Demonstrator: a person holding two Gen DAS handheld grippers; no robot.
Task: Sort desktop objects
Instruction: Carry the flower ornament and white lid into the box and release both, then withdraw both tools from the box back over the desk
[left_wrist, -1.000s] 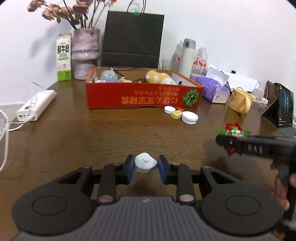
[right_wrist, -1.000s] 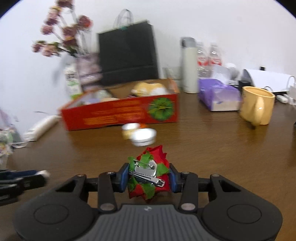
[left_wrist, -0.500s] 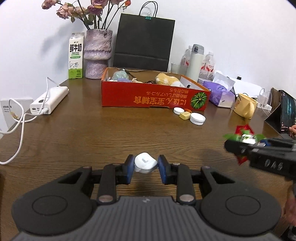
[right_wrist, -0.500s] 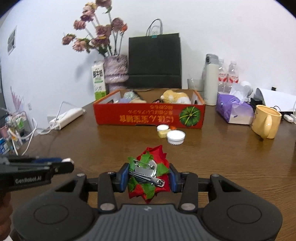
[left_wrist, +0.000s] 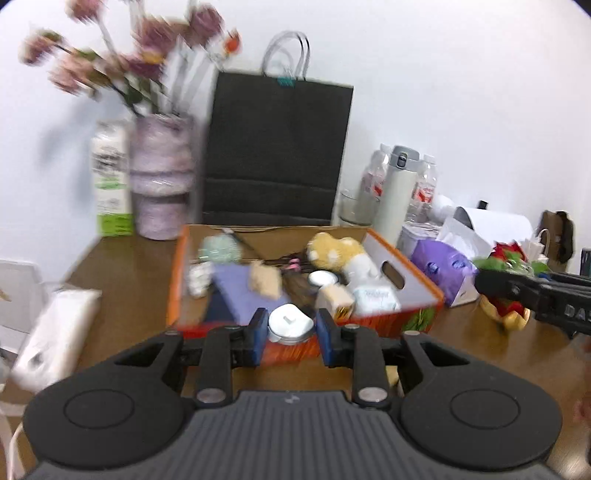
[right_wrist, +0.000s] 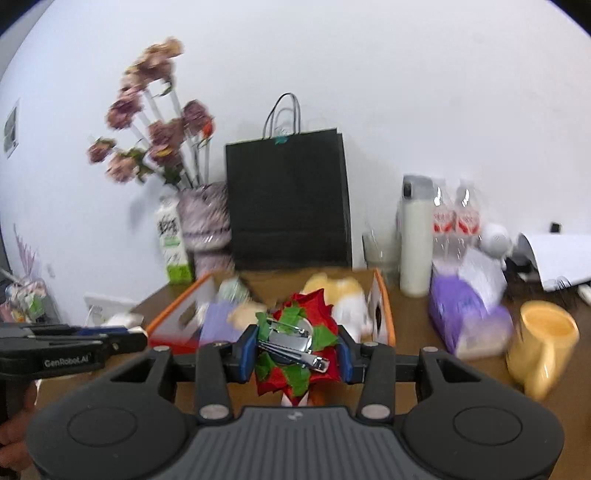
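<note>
White cap (left_wrist: 290, 324) and red flower clip (right_wrist: 299, 345), each pinched in tongs, near the orange box (left_wrist: 421, 284) — release over it likely follows.

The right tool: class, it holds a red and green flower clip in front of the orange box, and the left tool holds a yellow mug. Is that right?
Not quite. The left tool holds a small white cap-like object, not a yellow mug; the left wrist view shows this. The right tool does hold the red and green flower clip in front of the orange box.

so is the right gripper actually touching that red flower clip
Touching. In the right wrist view the right gripper has both blue pads pressed against the sides of the red flower clip, with no gap showing.
</note>
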